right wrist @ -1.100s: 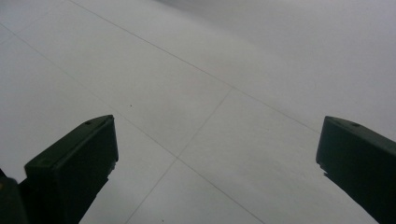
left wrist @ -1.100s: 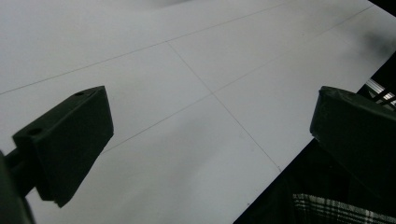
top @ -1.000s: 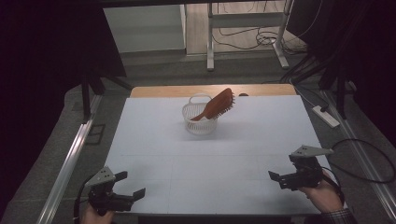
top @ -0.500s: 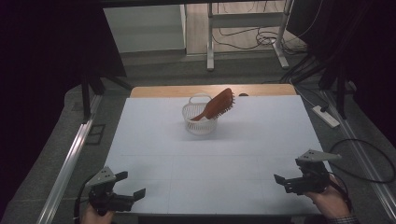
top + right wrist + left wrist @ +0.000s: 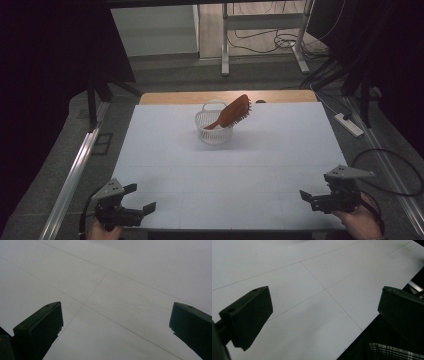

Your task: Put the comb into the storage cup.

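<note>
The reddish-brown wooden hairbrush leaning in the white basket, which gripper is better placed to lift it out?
Right, narrowly. The hairbrush tilts its head toward that side. Both the right gripper and left gripper are open at the near edge, far from the basket.

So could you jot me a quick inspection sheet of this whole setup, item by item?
Surface: white sheet with faint grid lines over a wooden table, whose far edge shows.
Job's things: brown hairbrush leaning bristle end up in a small white basket, near the far middle.
Clutter: nothing seen on the sheet.
Grippers: left gripper at the near left corner, jaws apart, holding nothing; right gripper at the near right corner, jaws apart, holding nothing.
Cables: black cable looping from the right gripper; more cables on the floor beyond.
Surroundings: white power strip on the floor at right, metal frame legs behind, dark curtains.
</note>
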A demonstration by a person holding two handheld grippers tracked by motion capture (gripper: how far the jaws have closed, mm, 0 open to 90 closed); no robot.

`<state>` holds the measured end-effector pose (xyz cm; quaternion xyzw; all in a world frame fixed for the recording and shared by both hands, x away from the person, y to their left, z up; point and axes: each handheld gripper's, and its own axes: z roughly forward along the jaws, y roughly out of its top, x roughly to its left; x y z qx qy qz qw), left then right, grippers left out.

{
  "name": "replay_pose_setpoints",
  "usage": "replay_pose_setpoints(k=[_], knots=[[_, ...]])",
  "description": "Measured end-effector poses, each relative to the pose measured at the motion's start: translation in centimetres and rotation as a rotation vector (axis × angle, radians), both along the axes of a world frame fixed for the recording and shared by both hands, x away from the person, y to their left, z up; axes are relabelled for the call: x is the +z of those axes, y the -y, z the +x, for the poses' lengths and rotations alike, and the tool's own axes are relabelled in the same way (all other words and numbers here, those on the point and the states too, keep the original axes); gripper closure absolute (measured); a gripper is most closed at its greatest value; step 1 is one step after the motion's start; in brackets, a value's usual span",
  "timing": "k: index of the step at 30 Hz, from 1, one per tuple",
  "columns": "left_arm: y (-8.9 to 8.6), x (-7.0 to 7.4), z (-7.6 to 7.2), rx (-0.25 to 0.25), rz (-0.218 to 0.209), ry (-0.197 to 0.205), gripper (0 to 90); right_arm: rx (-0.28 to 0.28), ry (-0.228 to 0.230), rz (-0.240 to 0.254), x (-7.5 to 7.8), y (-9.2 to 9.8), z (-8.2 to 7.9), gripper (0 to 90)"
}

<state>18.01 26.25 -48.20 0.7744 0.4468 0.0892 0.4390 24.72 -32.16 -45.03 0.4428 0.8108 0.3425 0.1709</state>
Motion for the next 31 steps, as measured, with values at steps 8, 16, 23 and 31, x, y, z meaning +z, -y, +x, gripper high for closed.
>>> replay_pose_setpoints(k=[8, 16, 23, 31], knots=[[0.0, 0.0, 0.0, 0.0, 0.002, 0.0, 0.1, -0.013, -0.003, -0.01, -0.1, 0.4, -0.4, 0.0], [0.0, 0.0, 0.0, -0.001, 0.001, 0.0, 0.1, -0.033, -0.004, -0.03, -0.2, 0.8, -0.8, 0.0], [0.0, 0.0, 0.0, 0.0, 0.002, 0.0, 0.1, -0.041, -0.007, -0.061, -0.3, 0.8, -1.1, 0.0], [0.0, 0.0, 0.1, -0.001, 0.001, -0.001, 0.1, -0.05, -0.018, -0.096, -0.4, 0.7, -1.1, 0.0]])
